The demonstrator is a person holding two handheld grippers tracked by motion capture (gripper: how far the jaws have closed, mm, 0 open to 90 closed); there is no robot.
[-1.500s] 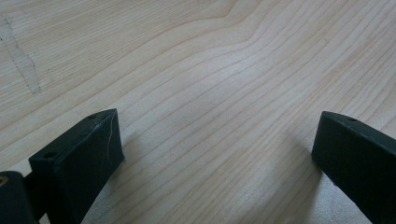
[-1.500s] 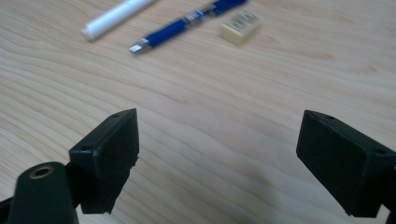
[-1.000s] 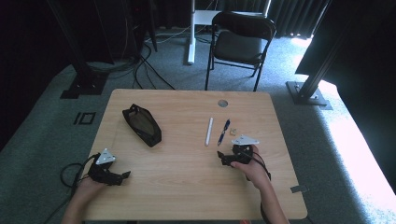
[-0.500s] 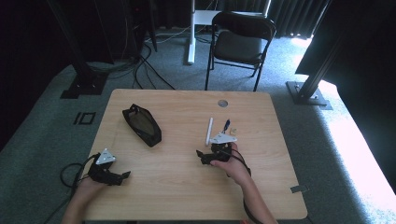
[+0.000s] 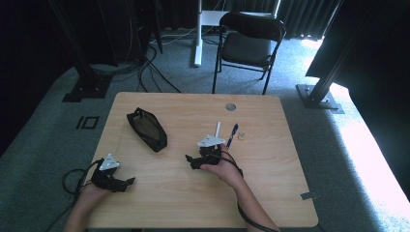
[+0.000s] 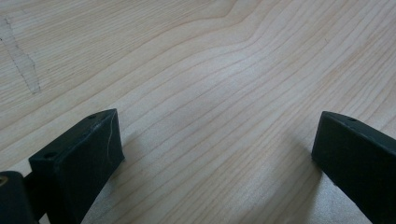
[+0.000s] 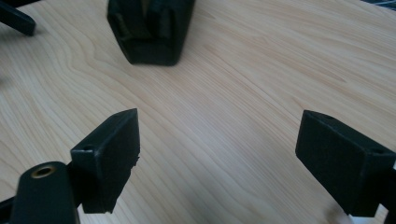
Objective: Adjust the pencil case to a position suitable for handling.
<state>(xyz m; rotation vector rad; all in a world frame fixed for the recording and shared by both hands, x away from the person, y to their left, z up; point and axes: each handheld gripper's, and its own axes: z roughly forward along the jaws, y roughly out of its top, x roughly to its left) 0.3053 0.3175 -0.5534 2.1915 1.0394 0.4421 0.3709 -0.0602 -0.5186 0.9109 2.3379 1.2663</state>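
— Wooden table [image 5: 270, 193], chair [image 5: 249, 46] behind it. Where's the pouch [image 5: 146, 129]?
— Left of centre, lying flat, apart from both grippers.
— And the grippers?
— Right gripper [image 5: 192, 162] near mid-table, jaws spread, empty, pointing toward the pouch. Left gripper [image 5: 124, 184] at the near-left edge, likewise spread and empty.

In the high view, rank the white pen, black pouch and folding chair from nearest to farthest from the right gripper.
From the right gripper:
1. White pen, just beyond it on the table.
2. Black pouch, to its left.
3. Folding chair, on the floor past the table's far edge.
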